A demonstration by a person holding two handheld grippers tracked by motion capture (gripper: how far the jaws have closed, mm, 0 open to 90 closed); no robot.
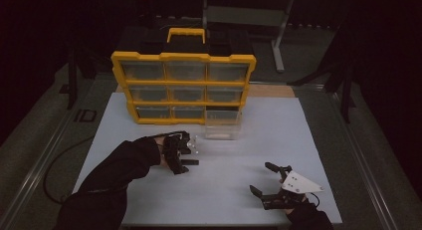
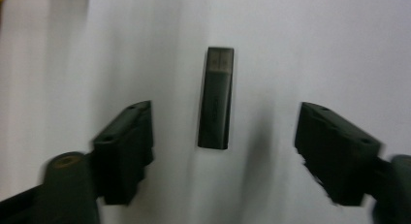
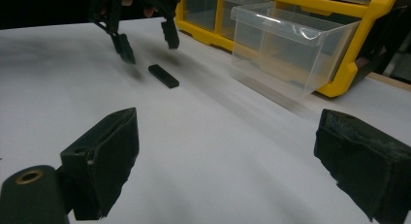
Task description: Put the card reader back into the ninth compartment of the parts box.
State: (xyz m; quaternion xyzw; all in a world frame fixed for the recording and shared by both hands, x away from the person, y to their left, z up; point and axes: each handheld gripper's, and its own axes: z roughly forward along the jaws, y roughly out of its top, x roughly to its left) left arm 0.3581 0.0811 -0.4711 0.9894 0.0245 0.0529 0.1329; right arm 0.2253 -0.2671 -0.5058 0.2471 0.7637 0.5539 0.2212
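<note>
A small black stick [image 2: 216,98], shaped like a USB drive, lies flat on the white table top [image 1: 249,140]. My left gripper [image 2: 225,112] hovers over it, open, with a jaw on either side and neither touching it. In the high view this left gripper [image 1: 182,153] is left of the table's middle, pointing down. The right gripper view shows the stick [image 3: 163,76] just below the left gripper [image 3: 145,37]. My right gripper [image 1: 264,178] rests near the front edge, open and with nothing between its jaws [image 3: 230,127].
A yellow organizer [image 1: 183,85] with clear drawers stands at the back of the table. One clear drawer [image 1: 222,124] is out in front of its bottom right slot, close to the right of the left gripper. Dark floor and metal rails surround the table.
</note>
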